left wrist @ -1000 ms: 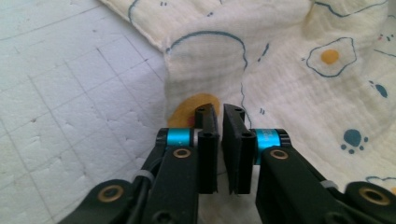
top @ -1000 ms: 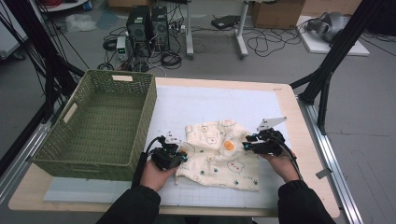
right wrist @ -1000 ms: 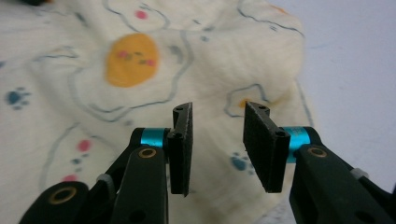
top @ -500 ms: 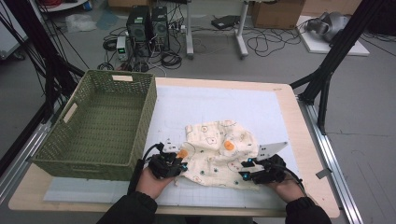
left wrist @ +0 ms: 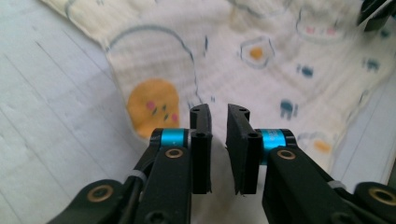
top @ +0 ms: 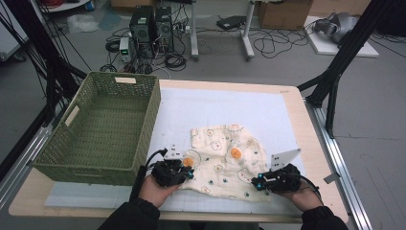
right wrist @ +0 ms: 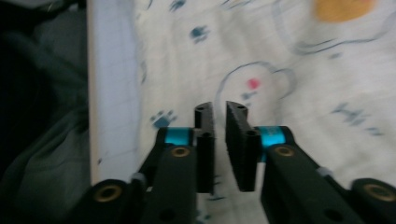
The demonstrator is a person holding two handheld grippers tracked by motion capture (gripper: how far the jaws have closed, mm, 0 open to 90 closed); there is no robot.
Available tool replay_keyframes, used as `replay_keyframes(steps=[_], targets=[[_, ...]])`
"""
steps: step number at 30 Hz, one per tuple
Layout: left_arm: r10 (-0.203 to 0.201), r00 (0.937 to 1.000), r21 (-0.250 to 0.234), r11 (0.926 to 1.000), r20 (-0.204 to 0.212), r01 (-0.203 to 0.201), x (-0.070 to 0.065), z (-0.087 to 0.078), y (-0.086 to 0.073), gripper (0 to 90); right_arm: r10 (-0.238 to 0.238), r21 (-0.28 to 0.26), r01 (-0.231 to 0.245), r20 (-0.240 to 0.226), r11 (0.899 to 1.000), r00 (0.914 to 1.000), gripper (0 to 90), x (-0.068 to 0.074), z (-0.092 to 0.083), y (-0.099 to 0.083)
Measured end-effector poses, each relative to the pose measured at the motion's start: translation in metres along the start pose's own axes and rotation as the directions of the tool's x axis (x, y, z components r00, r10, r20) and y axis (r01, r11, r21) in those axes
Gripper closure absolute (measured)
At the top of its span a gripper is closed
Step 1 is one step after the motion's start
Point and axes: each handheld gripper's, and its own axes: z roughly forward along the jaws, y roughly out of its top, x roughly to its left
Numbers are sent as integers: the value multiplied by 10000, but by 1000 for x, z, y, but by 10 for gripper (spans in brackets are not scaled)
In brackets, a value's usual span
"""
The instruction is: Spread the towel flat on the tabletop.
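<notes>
Cloth [top: 225,163], cream with printed animals and orange blobs, lies on the white mat [top: 249,110] near the table's front edge, right of the green basket [top: 103,127]. Since a second ago both hands have drawn back to its near edge and the cloth lies flatter, probably a spreading step before folding. Left gripper [top: 184,166]: jaws narrow, a slit between them, over the left corner; no hold evident. Right gripper [top: 258,182]: jaws just closing, narrow, over the right corner; grip uncertain. No legible writing or brand.
</notes>
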Motion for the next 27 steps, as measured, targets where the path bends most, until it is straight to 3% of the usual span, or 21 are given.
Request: replay_keyframes(steps=[3,7,11,14,18,20,23,25,27], targets=[[-30,10000,-389,9992,-51,28,3,-2,14,767,261,-341,-241,596,9991,9979,741,-12,-6,7],[-46,9994,-804,9968,-333,19,10,3,37,770,567,-647,-481,1370,9967,9889,715,-36,-11,19],[-473,9958,-1430,9891,-786,357,21,18,59,786,1096,-780,-943,2236,9925,9685,709,-69,-13,30],[-966,9902,-1636,9833,-1004,794,33,34,66,794,1508,-891,-1312,2731,9874,9501,712,-92,-13,35],[-1768,9708,-1434,9776,-1621,1541,51,56,67,797,1938,-851,-1760,3048,9807,9325,713,-118,-4,39],[-1941,9630,-1122,9781,-1872,1753,56,67,64,793,2098,-710,-1976,3008,9777,9303,708,-127,4,39],[-1714,9558,-495,9852,-2390,1643,58,79,59,755,2292,-606,-2211,2717,9734,9347,685,-133,18,36],[-1476,9550,-411,9890,-2573,1418,56,83,58,735,2297,-473,-2250,2429,9732,9425,682,-134,26,36],[-1085,9477,-257,9941,-3001,1057,52,85,59,793,2218,-350,-2198,2390,9749,9454,702,-132,32,37]])
